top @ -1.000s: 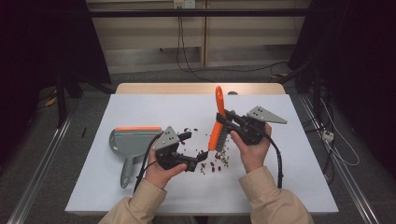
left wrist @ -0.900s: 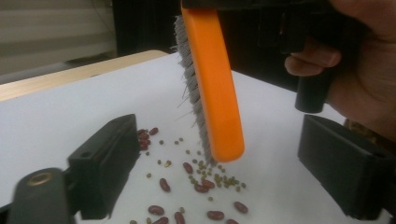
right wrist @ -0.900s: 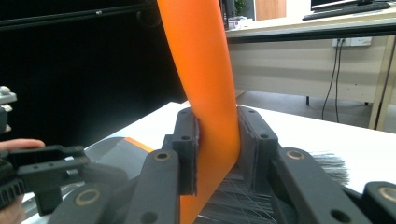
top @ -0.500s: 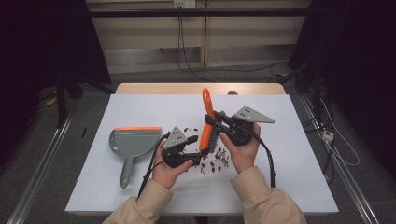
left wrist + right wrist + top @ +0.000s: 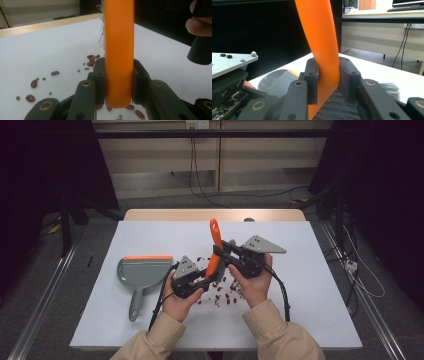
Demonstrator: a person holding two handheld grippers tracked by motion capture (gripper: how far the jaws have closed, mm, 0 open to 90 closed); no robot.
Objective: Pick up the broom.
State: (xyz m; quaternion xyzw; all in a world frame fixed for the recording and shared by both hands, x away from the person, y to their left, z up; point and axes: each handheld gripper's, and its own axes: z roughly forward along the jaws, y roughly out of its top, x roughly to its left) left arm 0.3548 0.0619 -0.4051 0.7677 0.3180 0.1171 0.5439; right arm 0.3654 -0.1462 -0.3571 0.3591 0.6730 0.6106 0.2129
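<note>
Both tools now clamp the orange brush (image 5: 214, 251), shifted left toward the dustpan (image 5: 141, 271).

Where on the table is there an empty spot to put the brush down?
The white table is bare right of the hands, and across the far side behind the brush. The middle is crowded: beans lie scattered there, and the dustpan sits left.

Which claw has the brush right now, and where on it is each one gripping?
Both. The left claw is shut on the orange brush handle near its end; the right claw clamps the handle just above the bristles.
</note>
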